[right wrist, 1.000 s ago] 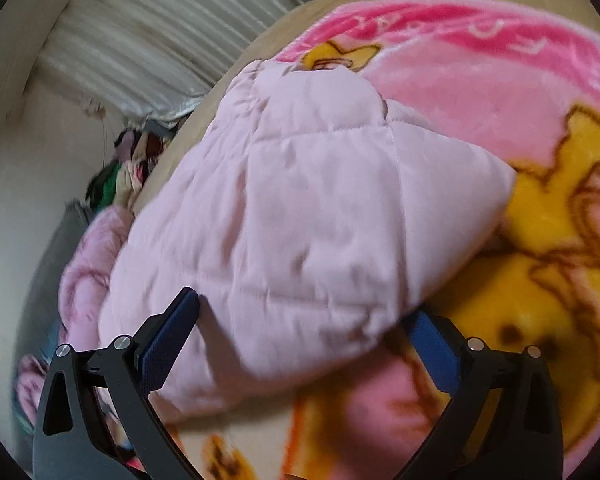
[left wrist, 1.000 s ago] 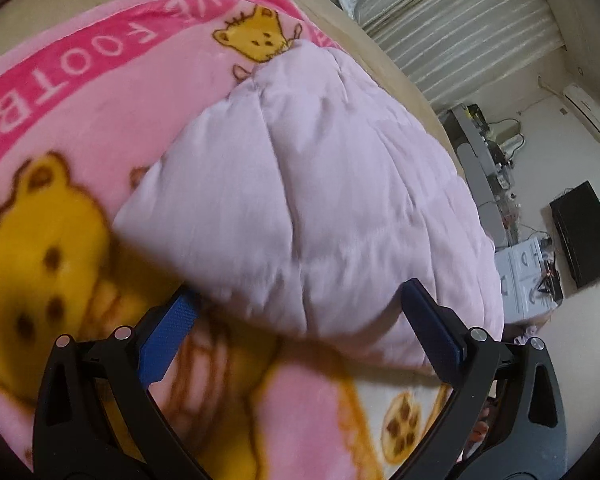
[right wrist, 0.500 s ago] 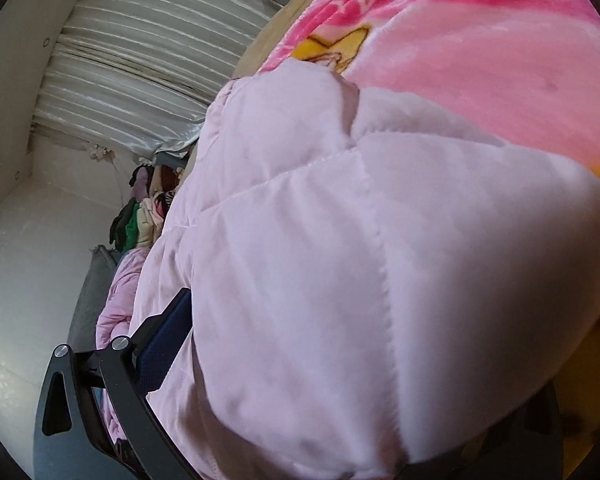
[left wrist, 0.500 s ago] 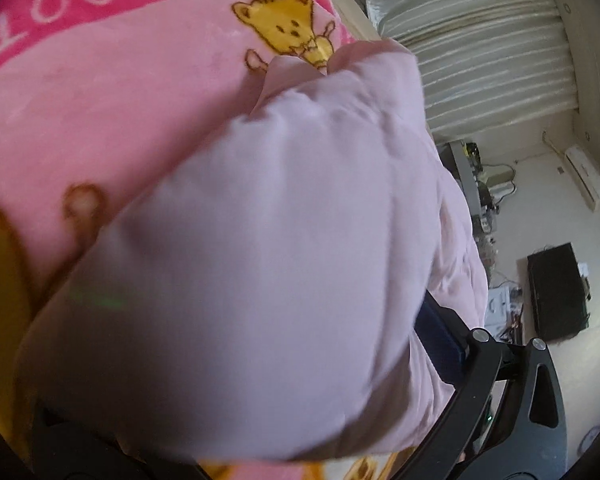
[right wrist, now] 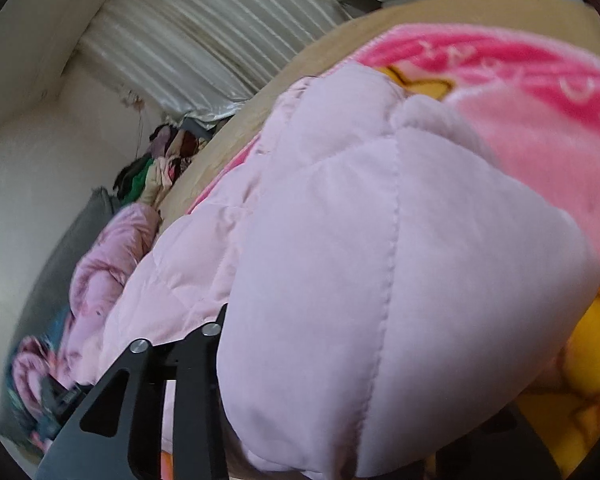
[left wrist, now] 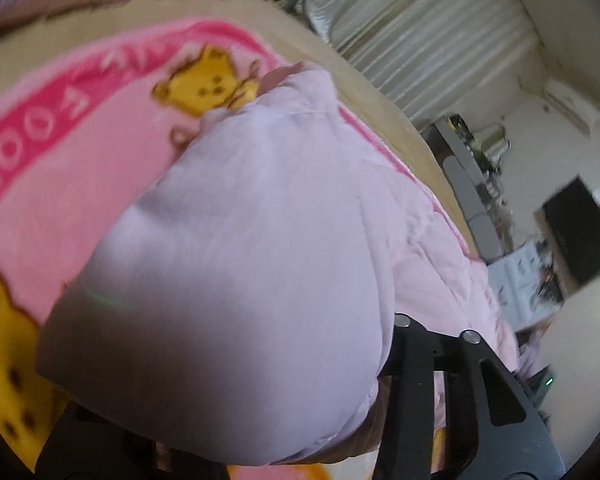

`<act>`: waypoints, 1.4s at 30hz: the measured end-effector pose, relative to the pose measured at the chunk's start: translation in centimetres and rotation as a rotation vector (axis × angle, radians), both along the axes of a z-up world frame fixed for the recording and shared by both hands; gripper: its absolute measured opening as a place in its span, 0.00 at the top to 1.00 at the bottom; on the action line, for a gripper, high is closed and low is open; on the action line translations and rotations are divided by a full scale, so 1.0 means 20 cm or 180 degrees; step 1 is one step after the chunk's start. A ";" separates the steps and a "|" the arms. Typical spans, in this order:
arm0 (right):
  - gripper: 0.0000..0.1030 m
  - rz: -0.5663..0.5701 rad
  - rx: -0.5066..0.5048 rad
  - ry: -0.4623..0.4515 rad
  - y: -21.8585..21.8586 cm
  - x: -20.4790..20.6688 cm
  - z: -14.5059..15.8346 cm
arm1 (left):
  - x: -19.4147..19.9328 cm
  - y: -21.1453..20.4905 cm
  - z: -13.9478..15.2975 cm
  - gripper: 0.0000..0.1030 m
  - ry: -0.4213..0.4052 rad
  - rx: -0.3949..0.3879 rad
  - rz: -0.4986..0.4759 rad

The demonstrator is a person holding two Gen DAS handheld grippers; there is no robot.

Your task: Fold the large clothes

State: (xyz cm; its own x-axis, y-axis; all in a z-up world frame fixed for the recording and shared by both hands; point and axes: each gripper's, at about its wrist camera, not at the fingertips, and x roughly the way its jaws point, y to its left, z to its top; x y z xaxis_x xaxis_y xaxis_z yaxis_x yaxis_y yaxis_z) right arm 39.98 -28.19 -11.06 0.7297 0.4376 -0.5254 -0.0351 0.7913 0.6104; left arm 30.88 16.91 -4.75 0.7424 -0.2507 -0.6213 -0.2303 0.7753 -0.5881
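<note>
- a bed (left wrist: 380,120) fills the room, with a pink bear blanket (left wrist: 60,168) spread on it and a striped curtain (left wrist: 420,32) behind.
- on the blanket lies the big puffy pink jacket (left wrist: 240,280), right up against both cameras.
- the left gripper (left wrist: 228,432) is at the jacket's near edge. its fingers are closing with the puffy cloth bunched between them. the cloth hides the tips, but it looks pinched.
- the right gripper (right wrist: 340,420) is at the same near edge, further along. its fingers are closing too, with cloth between them.
- the jacket (right wrist: 340,260) stretches away from the fingers toward the far side of the bed, so the long way runs straight ahead.
- both hands look about the same way in, so i think the next move is to carry the near edge forward over the rest.
</note>
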 end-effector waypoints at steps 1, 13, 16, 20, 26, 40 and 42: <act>0.71 0.0024 -0.0076 -0.0048 0.01 0.00 0.03 | -0.01 -0.01 0.03 0.68 -0.0037 0.0061 -0.0016; 0.75 0.0436 -0.0922 -0.0968 0.13 -0.33 0.45 | -0.25 -0.11 0.32 0.70 -0.0316 0.0639 -0.0172; 0.75 0.0472 -0.0916 -0.1024 0.11 -0.43 0.45 | -0.33 -0.10 0.30 0.70 -0.0326 0.0627 -0.0160; 0.75 0.0464 -0.0902 -0.1037 0.07 -0.55 0.43 | -0.42 -0.11 0.28 0.70 -0.0329 0.0678 -0.0152; 0.75 0.0457 -0.0874 -0.1010 0.03 -0.71 0.39 | -0.56 -0.11 0.24 0.70 -0.0332 0.0731 -0.0170; 0.75 0.0333 -0.0842 -0.0620 -0.02 -0.90 0.21 | -0.75 -0.11 0.06 0.69 -0.0159 0.0855 -0.0179; 0.74 0.0308 -0.0825 -0.0548 -0.02 -0.91 0.18 | -0.76 -0.11 0.04 0.69 -0.0133 0.0870 -0.0179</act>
